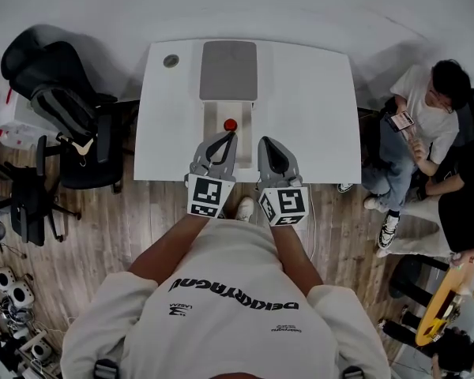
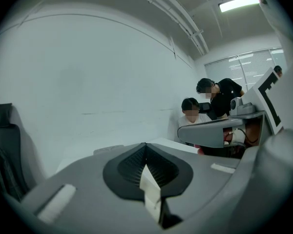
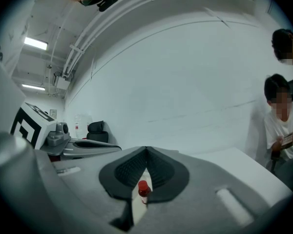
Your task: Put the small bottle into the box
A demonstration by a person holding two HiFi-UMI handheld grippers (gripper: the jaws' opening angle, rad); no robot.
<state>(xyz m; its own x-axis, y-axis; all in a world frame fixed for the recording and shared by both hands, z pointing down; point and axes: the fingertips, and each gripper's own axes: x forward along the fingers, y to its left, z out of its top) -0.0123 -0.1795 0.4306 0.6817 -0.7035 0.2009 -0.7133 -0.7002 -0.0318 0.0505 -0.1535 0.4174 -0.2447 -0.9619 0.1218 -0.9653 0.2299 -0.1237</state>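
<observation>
Small bottle (image 1: 230, 125) (image 3: 143, 191): red cap, pale body, upright, nothing gripping it. Stands inside the box (image 1: 211, 121), about mid-length. Box white, shallow, open-topped, long axis running away from the near table (image 1: 316, 117) edge. Grey lid (image 1: 228, 70) lying flat just behind it.

The counter (image 1: 316, 117) is smooth, matt white; the floor (image 1: 126, 227) at lower left is grained wood. The left hand-held gripper (image 1: 226, 136) and right hand-held gripper (image 1: 268, 143) are matt grey plastic with ribbed black pads (image 3: 129, 168). The box (image 1: 228, 69) looks matt grey; the shirt (image 1: 221, 283), soft cloth.
</observation>
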